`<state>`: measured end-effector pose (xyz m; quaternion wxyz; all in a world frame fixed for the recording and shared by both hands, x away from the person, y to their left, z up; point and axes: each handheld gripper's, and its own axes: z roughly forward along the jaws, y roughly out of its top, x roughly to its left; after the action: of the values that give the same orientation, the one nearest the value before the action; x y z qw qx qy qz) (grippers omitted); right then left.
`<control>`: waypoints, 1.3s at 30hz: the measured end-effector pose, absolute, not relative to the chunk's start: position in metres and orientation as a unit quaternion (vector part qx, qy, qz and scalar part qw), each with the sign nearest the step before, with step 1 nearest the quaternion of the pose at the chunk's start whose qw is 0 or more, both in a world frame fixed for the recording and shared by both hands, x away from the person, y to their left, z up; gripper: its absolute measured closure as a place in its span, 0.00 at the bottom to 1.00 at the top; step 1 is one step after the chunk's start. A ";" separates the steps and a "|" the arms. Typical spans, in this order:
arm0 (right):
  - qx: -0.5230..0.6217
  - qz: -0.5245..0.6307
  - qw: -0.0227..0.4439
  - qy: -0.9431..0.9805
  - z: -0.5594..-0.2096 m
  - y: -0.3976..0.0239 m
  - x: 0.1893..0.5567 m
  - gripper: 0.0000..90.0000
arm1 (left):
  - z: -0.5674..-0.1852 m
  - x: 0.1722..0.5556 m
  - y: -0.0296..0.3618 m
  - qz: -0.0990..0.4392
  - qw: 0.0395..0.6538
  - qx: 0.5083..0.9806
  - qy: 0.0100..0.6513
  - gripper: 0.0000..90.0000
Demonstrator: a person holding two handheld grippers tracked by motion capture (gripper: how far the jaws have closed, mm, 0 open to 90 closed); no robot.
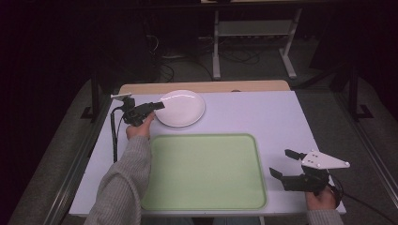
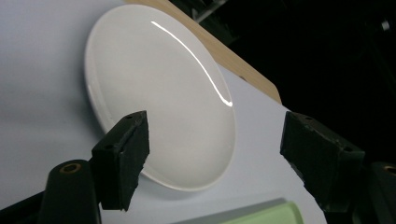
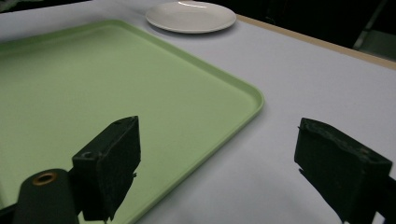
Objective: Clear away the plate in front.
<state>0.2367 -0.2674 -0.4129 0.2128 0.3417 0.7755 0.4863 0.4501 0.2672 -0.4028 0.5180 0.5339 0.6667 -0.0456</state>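
I have my left tongs (image 1: 157, 106) spread at the near rim of the white plate (image 1: 180, 108) resting ungrasped on the counter (image 1: 263, 117) beyond the empty green tray (image 1: 204, 171), my right tongs (image 1: 283, 164) spread and idle, so I judge nothing is done yet.

In the high view the person's left forearm (image 1: 124, 187) covers the green tray's (image 1: 206, 173) near left corner, and the right hand (image 1: 322, 198) is cut by the bottom edge. The left hand-held gripper (image 1: 157, 104) overlaps the white plate's (image 1: 183, 110) left rim there. In the left gripper view a jaw hides the plate's near edge; the tray (image 2: 261, 215) shows as a sliver at the bottom edge.
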 end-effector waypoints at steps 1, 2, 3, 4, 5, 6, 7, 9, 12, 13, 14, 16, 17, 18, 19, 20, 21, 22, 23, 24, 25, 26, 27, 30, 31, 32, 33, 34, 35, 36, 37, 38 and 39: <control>0.341 0.486 0.213 0.776 -0.413 -0.267 0.237 0.15 | -0.408 0.452 0.267 -0.046 0.514 0.522 0.679 0.29; 0.341 0.487 0.213 0.776 -0.413 -0.267 0.237 0.15 | -0.411 0.454 0.267 -0.048 0.512 0.517 0.685 0.30; 0.341 0.487 0.212 0.775 -0.413 -0.268 0.237 0.15 | -0.413 0.455 0.267 -0.050 0.506 0.515 0.690 0.31; 0.341 0.487 0.212 0.775 -0.413 -0.268 0.237 0.15 | -0.413 0.455 0.267 -0.050 0.506 0.515 0.690 0.32; 0.341 0.488 0.213 0.775 -0.413 -0.268 0.237 0.15 | -0.417 0.457 0.268 -0.049 0.499 0.503 0.704 0.32; 0.341 0.489 0.212 0.775 -0.413 -0.268 0.237 0.15 | -0.419 0.458 0.269 -0.051 0.496 0.500 0.708 0.33; 0.341 0.489 0.212 0.775 -0.413 -0.268 0.237 0.15 | -0.421 0.459 0.268 -0.050 0.491 0.493 0.716 0.34; 0.341 0.488 0.212 0.775 -0.413 -0.268 0.237 0.15 | -0.425 0.461 0.270 -0.050 0.481 0.483 0.730 0.36; 0.341 0.490 0.213 0.774 -0.413 -0.268 0.237 0.15 | -0.431 0.463 0.270 -0.049 0.467 0.473 0.746 0.40; 0.341 0.491 0.214 0.773 -0.412 -0.268 0.237 0.15 | -0.434 0.464 0.270 -0.051 0.463 0.470 0.750 0.40; 0.341 0.492 0.214 0.772 -0.412 -0.268 0.237 0.15 | -0.434 0.464 0.270 -0.051 0.463 0.470 0.750 0.41; 0.343 0.493 0.214 0.771 -0.412 -0.269 0.237 0.15 | -0.437 0.465 0.270 -0.054 0.460 0.462 0.756 0.42; 0.343 0.493 0.214 0.771 -0.412 -0.269 0.237 0.15 | -0.440 0.467 0.269 -0.059 0.461 0.455 0.760 0.43; 0.343 0.493 0.214 0.770 -0.412 -0.269 0.237 0.15 | -0.440 0.467 0.269 -0.059 0.461 0.455 0.760 0.44; 0.343 0.494 0.214 0.770 -0.412 -0.269 0.237 0.15 | -0.443 0.468 0.267 -0.065 0.461 0.448 0.763 0.44; 0.343 0.494 0.214 0.770 -0.412 -0.269 0.237 0.15 | -0.445 0.468 0.266 -0.070 0.462 0.443 0.765 0.44; 0.342 0.495 0.215 0.769 -0.412 -0.269 0.237 0.15 | -0.446 0.469 0.265 -0.072 0.461 0.442 0.766 0.45; 0.341 0.496 0.216 0.769 -0.411 -0.269 0.237 0.15 | -0.447 0.470 0.264 -0.075 0.462 0.437 0.768 0.45; 0.341 0.496 0.216 0.769 -0.411 -0.269 0.237 0.15 | -0.448 0.470 0.263 -0.077 0.463 0.435 0.768 0.45; 0.341 0.497 0.215 0.768 -0.411 -0.269 0.237 0.15 | -0.448 0.470 0.263 -0.077 0.463 0.435 0.768 0.46; 0.341 0.498 0.215 0.768 -0.411 -0.269 0.237 0.15 | -0.450 0.471 0.261 -0.077 0.461 0.431 0.772 0.46; 0.341 0.498 0.215 0.768 -0.411 -0.269 0.237 0.15 | -0.450 0.471 0.261 -0.077 0.461 0.431 0.772 0.46; 0.342 0.497 0.214 0.768 -0.411 -0.269 0.237 0.15 | -0.453 0.472 0.260 -0.084 0.463 0.420 0.776 0.46; 0.342 0.493 0.211 0.772 -0.412 -0.268 0.237 0.15 | -0.454 0.473 0.259 -0.091 0.467 0.410 0.778 0.46; 0.341 0.492 0.211 0.773 -0.412 -0.268 0.237 0.15 | -0.455 0.474 0.258 -0.093 0.468 0.405 0.780 0.47; 0.340 0.492 0.210 0.773 -0.412 -0.268 0.238 0.15 | -0.456 0.474 0.258 -0.095 0.470 0.401 0.781 0.47; 0.339 0.493 0.210 0.773 -0.412 -0.267 0.238 0.15 | -0.456 0.474 0.258 -0.100 0.473 0.394 0.782 0.48; 0.339 0.493 0.211 0.773 -0.412 -0.267 0.237 0.15 | -0.458 0.475 0.257 -0.105 0.475 0.391 0.781 0.49; 0.338 0.492 0.211 0.774 -0.412 -0.267 0.238 0.15 | -0.459 0.475 0.256 -0.110 0.478 0.387 0.781 0.51; 0.338 0.492 0.210 0.774 -0.412 -0.267 0.238 0.15 | -0.460 0.475 0.255 -0.110 0.478 0.388 0.780 0.52; 0.338 0.492 0.210 0.774 -0.412 -0.267 0.238 0.15 | -0.460 0.475 0.255 -0.110 0.478 0.388 0.780 0.53; 0.338 0.492 0.210 0.774 -0.412 -0.267 0.237 0.15 | -0.460 0.475 0.254 -0.106 0.477 0.386 0.783 0.54; 0.337 0.492 0.210 0.774 -0.412 -0.267 0.238 0.15 | -0.460 0.475 0.254 -0.106 0.477 0.386 0.783 0.55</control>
<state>0.2375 -0.2675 -0.4118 0.2105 0.3373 0.7743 0.4924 0.4752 0.2541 -0.4603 0.4766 0.3862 0.7827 -0.1058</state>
